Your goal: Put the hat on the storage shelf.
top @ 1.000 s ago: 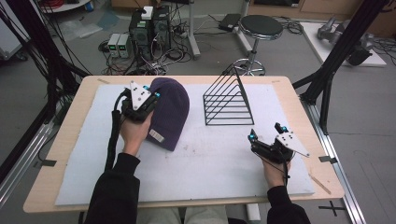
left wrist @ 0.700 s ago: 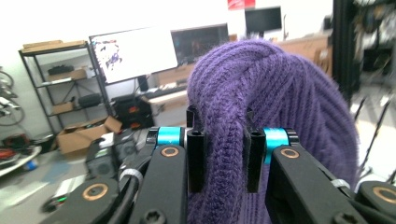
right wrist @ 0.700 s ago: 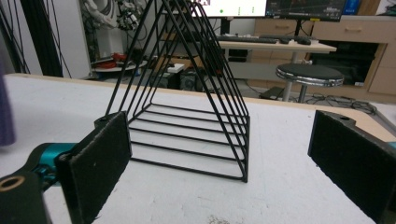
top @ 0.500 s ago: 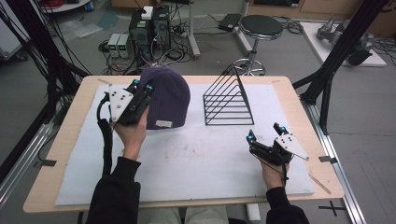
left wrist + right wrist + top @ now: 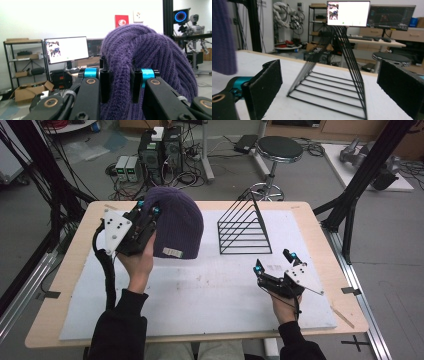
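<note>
Higher now, purple beanie [image 5: 179,222] pinched in left tongs [image 5: 119,86]; right tongs [image 5: 329,87] agape before wire rack [image 5: 332,82].

Your work surface, a light wooden table [image 5: 65,285], topped with a white mat [image 5: 200,295], a black wire rack [image 5: 243,230] standing on the mat
</note>
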Demonstrator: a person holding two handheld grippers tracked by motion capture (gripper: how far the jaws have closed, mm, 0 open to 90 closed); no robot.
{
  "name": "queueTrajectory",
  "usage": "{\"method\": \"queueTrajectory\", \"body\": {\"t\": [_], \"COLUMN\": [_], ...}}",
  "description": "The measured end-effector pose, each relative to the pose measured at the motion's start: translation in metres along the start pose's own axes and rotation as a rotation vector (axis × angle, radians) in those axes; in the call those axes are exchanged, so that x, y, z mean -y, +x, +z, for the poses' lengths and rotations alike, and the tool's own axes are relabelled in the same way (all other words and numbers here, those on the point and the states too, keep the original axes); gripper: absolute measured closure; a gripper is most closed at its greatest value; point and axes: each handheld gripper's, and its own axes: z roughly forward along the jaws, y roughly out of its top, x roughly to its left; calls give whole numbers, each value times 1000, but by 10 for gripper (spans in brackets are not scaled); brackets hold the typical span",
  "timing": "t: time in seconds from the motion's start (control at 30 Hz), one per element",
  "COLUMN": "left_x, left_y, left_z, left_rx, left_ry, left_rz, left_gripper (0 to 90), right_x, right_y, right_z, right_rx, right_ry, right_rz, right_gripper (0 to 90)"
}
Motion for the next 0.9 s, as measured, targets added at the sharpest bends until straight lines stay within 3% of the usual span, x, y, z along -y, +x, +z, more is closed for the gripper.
{"method": "queueTrajectory", "body": {"t": [0.3, 0.43, 0.7, 0.9], "left_x": [-16, -16, -17, -16], "left_y": [-9, -10, -13, -16], "left_z": [3, 4, 6, 8], "left_rx": [36, 41, 43, 43], "left_ry": [-33, -37, -50, -65], "left_rz": [-24, -34, -55, -93], "left_gripper": [769, 769, 770, 769], "right_x": [-14, -15, -18, -20], "right_y": [23, 33, 63, 81], "right_z": [15, 23, 50, 71], "right_rx": [-99, -191, -344, -409], "right_ry": [-65, -98, -66, -25], "right_rz": [85, 147, 155, 159], "right_gripper": [51, 46, 39, 39]}}
